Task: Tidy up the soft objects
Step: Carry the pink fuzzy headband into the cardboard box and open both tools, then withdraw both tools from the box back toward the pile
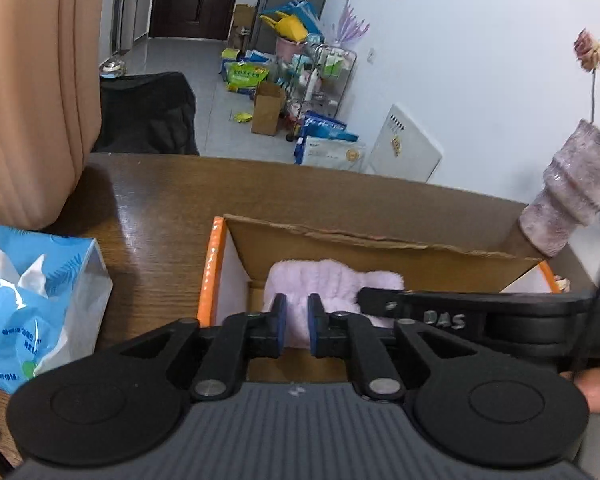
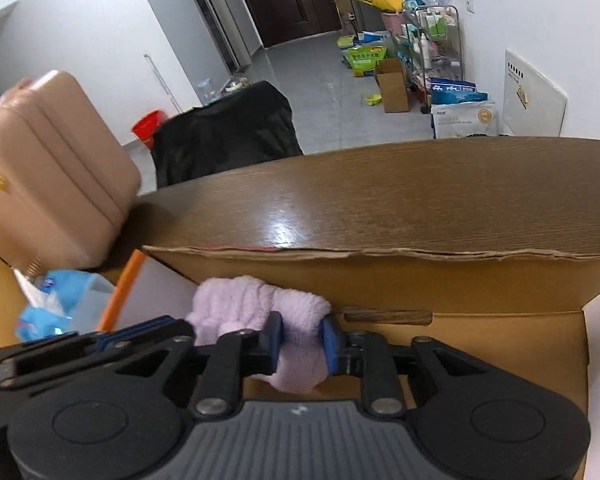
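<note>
- Right gripper (image 2: pixel 300 338): blue-padded fingers pinch a fold of the lilac fleece cloth (image 2: pixel 260 308); fabric bulges out above and hangs below the pads; cloth sits inside the cardboard box (image 2: pixel 380 276), against its far wall, toward the left end.
- Left gripper (image 1: pixel 297 326): fingers stand a narrow gap apart, over the same cloth (image 1: pixel 332 280); whether the pads touch the fleece, cannot tell; the right gripper's black arm crosses just beside it from the right.
- Box: open-topped, torn upper edge on the far wall; orange strip along the left rim; slot handle cut in the far wall, seen in the right view.
- Left of box, on the wooden table (image 2: pixel 420 200): blue-and-white tissue pack (image 1: pixel 32 300), tissue poking out the top.
- Behind the pack: tan ribbed case (image 1: pixel 32 92) with a gold round clasp, standing on the table.
- Right of box: mauve textured vase (image 1: pixel 568 200) with a dried flower stem, touching or just behind the box corner; cannot tell which.
- Beyond the table edge: black chair (image 2: pixel 224 132); grey tiled floor; bags, cartons and a wire rack against the far wall; dark door at the end.
</note>
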`<state>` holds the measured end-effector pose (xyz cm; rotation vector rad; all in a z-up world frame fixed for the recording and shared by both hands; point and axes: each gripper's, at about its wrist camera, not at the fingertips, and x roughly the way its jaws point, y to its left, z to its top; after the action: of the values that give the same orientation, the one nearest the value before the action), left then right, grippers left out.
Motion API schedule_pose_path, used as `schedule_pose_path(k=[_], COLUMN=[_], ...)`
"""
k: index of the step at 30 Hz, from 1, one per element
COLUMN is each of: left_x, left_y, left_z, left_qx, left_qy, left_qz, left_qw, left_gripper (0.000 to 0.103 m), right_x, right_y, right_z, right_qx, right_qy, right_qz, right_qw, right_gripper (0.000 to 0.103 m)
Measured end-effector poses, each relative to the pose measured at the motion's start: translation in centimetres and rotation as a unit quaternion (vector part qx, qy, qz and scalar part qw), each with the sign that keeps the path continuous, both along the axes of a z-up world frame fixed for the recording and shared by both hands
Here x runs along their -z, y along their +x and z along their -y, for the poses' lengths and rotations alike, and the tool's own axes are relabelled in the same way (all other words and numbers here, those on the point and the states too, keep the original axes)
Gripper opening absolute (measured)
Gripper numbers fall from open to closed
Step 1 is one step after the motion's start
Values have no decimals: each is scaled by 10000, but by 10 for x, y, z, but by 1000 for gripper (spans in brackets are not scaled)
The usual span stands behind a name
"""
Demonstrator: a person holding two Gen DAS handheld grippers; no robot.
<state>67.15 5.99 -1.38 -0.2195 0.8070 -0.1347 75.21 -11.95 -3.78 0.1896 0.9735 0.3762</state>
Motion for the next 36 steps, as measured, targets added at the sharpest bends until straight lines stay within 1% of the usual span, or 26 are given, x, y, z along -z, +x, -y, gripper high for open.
schedule_pose_path(k=[2, 3, 5, 6, 8, 9, 10, 11, 12, 13, 14, 15, 16, 18, 19, 21, 22, 25, 26, 28, 30, 32, 34, 36], left_x=[-9, -15, -29, -38, -59, -71, -81, -92, -102, -112, -119, -126, -132, -140, -144, -151, -154, -160, -160, -157, -146, -133, -119, -108], left_y=[-5, -10, -19, -25, -43, -57, -67, -81, -96, -112, -124, -139, -153, -180, -189, -207, -217, -243, -253, -279, -310, -341, -374, -405], left_z=[0, 0, 2, 0, -7, -13, -16, -21, -25, -30, -33, -37, -40, -37, -34, -27, -23, -13, -10, -7, -7, 1, 9, 14], left_qx=[18, 28, 24, 13, -30, -80, -121, -168, -214, -273, -359, -469, -568, -670, -666, -621, -628, -701, -746, -911, -1070, -1039, -997, -905], left_qy=[42, 142, 254, 283, 324, 349, 393, 468, 575, 683, 729, 740, 729, 867, 924, 987, 986, 995, 1009, 1037, 1054, 1182, 1364, 1504], left_qz=[89, 156, 241, 276, 391, 501, 607, 728, 859, 999, 1124, 1279, 1440, 1648, 1710, 1783, 1834, 2075, 2171, 2386, 2661, 2851, 2999, 3125], left_qw=[9999, 9998, 9994, 9992, 9987, 9981, 9973, 9961, 9944, 9923, 9903, 9879, 9853, 9802, 9787, 9770, 9761, 9706, 9681, 9613, 9522, 9455, 9389, 9335], left_gripper=[17, 19, 20, 21, 30, 40, 48, 51, 57, 66, 71, 75, 79, 83, 83, 85, 86, 89, 90, 96, 96, 96, 96, 98], right_x=[-3, -7, -21, -32, -50, -63, -73, -84, -96, -104, -111, -117, -122, -132, -136, -148, -152, -168, -171, -172, -169, -165, -157, -147], right_y=[-3, -6, -13, -20, -34, -47, -59, -74, -92, -107, -123, -141, -159, -189, -202, -229, -235, -268, -281, -308, -334, -369, -399, -430], right_z=[3, 7, 16, 22, 35, 46, 55, 66, 79, 89, 99, 109, 117, 129, 132, 138, 138, 141, 141, 141, 140, 142, 140, 137], right_qx=[14, 44, 84, 103, 138, 180, 234, 298, 403, 512, 613, 702, 786, 809, 818, 824, 835, 895, 927, 954, 950, 972, 943, 878], right_qy=[72, 113, 72, -12, -175, -276, -373, -505, -679, -829, -966, -1079, -1179, -1253, -1243, -1181, -1161, -1063, -1073, -1140, -1165, -1067, -993, -1034], right_qz=[33, 49, 181, 279, 464, 605, 719, 862, 1042, 1201, 1376, 1571, 1743, 1958, 2051, 2270, 2354, 2642, 2779, 3108, 3454, 3736, 3910, 4041], right_qw=[10000, 9999, 9998, 9996, 9987, 9976, 9964, 9946, 9914, 9880, 9839, 9792, 9744, 9692, 9674, 9632, 9613, 9544, 9501, 9388, 9264, 9163, 9102, 9046], right_gripper=[31, 35, 35, 37, 42, 44, 49, 52, 58, 67, 73, 82, 85, 85, 85, 86, 87, 88, 89, 92, 92, 92, 92, 93])
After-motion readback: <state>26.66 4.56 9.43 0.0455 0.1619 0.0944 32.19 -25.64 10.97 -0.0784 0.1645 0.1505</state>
